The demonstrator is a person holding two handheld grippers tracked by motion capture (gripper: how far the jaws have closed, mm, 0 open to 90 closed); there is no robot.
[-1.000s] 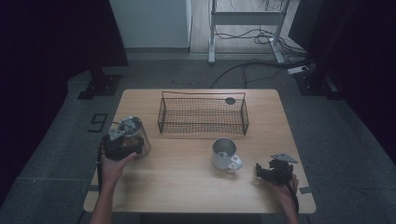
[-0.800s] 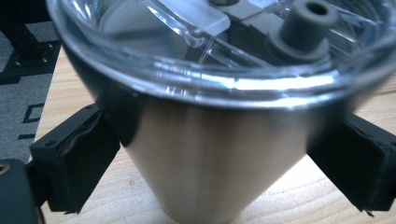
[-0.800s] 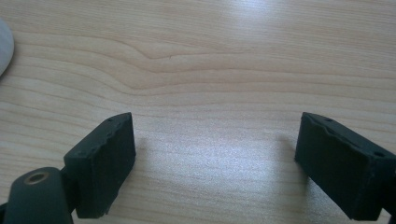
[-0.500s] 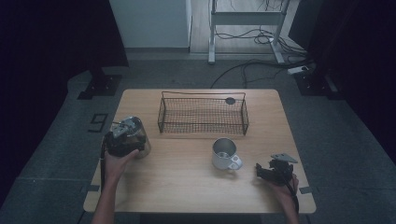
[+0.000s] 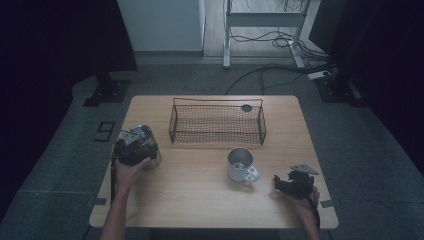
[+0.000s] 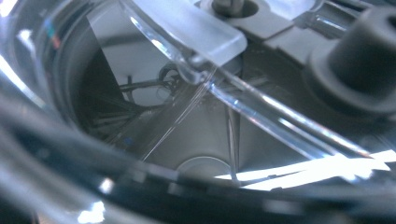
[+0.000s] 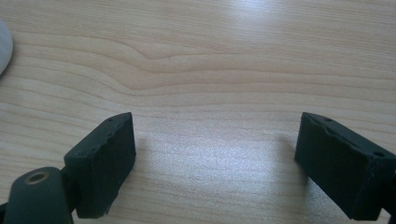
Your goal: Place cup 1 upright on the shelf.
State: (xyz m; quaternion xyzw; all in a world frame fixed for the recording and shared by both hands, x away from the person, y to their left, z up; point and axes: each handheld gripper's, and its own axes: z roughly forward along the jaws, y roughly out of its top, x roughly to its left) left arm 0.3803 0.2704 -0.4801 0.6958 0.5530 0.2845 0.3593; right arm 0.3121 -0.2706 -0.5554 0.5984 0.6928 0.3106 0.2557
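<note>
Left hand-held gripper (image 5: 134, 148) seems clamped on the glass jar (image 5: 145, 145), jaws just widening; any looser and it drops onto the counter (image 5: 200, 200). Right hand-held gripper (image 7: 215, 163) rests open.

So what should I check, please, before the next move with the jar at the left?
1. Left gripper grips the glass jar: cannot tell. Its jaws have just been closing a little and the jar is right at its camera, but the pads are hidden.
2. Right gripper free: ok. Its jaws are wide apart with nothing between them, over bare table.
3. Jar well away from the table edge: not ok. It is close to the left edge.
4. Metal mug upright and apart from both grippers: ok.
5. Wire basket has room: ok. Nothing seems to lie inside.
</note>
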